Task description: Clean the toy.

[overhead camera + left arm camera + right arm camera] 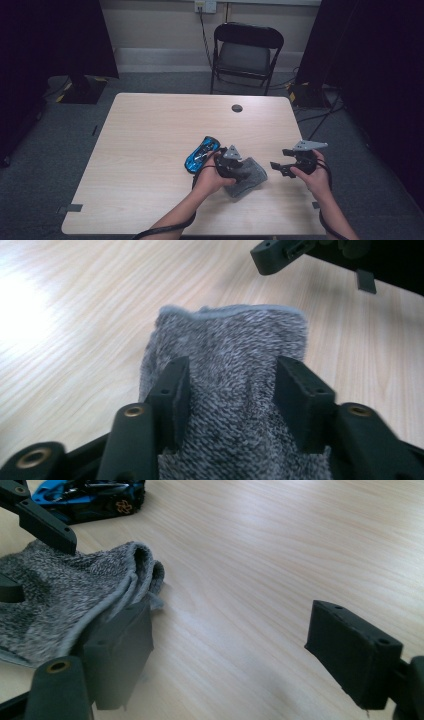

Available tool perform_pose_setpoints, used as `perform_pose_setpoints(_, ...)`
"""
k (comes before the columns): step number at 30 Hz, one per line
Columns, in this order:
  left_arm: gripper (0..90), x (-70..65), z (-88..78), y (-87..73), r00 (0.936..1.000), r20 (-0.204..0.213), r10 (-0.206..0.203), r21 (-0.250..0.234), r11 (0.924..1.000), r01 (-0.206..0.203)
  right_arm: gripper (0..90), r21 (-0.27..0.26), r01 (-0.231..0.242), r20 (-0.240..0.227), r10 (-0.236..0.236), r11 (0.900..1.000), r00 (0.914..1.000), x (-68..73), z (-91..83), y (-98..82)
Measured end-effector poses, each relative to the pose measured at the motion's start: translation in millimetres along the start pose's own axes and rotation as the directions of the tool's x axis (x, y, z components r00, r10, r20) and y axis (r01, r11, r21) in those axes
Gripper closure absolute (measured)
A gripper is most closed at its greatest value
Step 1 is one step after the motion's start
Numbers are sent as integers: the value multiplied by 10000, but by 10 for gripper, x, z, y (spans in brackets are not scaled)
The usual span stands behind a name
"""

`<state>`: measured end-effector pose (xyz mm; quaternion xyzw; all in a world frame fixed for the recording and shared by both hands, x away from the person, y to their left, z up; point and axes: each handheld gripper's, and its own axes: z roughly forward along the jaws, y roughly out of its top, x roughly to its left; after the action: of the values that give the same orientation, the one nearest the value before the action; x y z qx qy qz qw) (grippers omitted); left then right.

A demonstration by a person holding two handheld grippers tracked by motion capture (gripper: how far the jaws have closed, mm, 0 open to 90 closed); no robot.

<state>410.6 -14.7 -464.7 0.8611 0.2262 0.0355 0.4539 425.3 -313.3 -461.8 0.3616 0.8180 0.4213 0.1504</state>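
A grey knitted cloth (250, 181) lies crumpled on the wooden table (150, 150), right of the middle near the front. My left gripper (242, 172) rests over it. In the left gripper view the gripper (232, 375) is open: the cloth (230, 335) lies between and under the jaws, which stand apart from its sides. My right gripper (279, 160) hovers just right of the cloth. In the right gripper view it (225, 625) is open wide with bare table between the jaws, and its left jaw is beside the cloth's (65, 590) folded edge.
A blue and black toy car (202, 152) sits on the table just left of the left gripper, also seen as the toy car (90, 497). A dark grommet hole (237, 108) marks the table's far side. A black folding chair (247, 50) stands behind the table.
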Motion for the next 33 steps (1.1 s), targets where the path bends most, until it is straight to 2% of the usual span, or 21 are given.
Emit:
perform_pose_setpoints(5, 428, -24, -185, -51, 9998, -171, -69, -165, 9998, 66, 187, -148, 239, -269, -243, 9996, 9993, 104, 33, 95)
perform_pose_setpoints(7, 419, -37, -269, -77, 9996, -291, 43, -139, 9999, -47, 195, -141, 447, -428, -453, 9989, 9981, 157, 52, 144)
perform_pose_setpoints(9, 420, -54, -332, -120, 9995, -308, -78, -257, 9996, 70, 216, -165, 595, -629, -604, 9981, 9962, 209, 68, 189)
perform_pose_setpoints(12, 422, -94, -387, -207, 9991, -265, -336, -303, 9990, 328, 239, -55, 890, -1059, -891, 9960, 9904, 308, 114, 255)
perform_pose_setpoints(14, 481, -140, -416, -268, 9987, -91, -503, -273, 9984, 500, 264, -19, 1068, -1377, -1060, 9943, 9848, 382, 150, 295)
perform_pose_setpoints(17, 440, -221, -450, -316, 9992, -179, -367, -307, 9989, 361, 312, -3, 1373, -1758, -1352, 9905, 9751, 471, 186, 343)
perform_pose_setpoints(19, 427, -276, -448, -333, 9991, -103, -404, -384, 9985, 400, 327, 67, 1613, -2025, -1566, 9869, 9667, 521, 221, 369)
perform_pose_setpoints(22, 420, -340, -398, -355, 9991, -10, -418, -381, 9984, 417, 333, 104, 1759, -2185, -1695, 9843, 9610, 577, 276, 378)
perform_pose_setpoints(28, 391, -381, -225, -429, 9992, -229, -325, -143, 9994, 322, 349, 234, 1747, -2264, -1650, 9843, 9600, 587, 360, 353)
perform_pose_setpoints(33, 401, -339, -194, -487, 9990, -383, -250, 57, 9997, 252, 395, 413, 1766, -2425, -1616, 9834, 9566, 558, 408, 316)
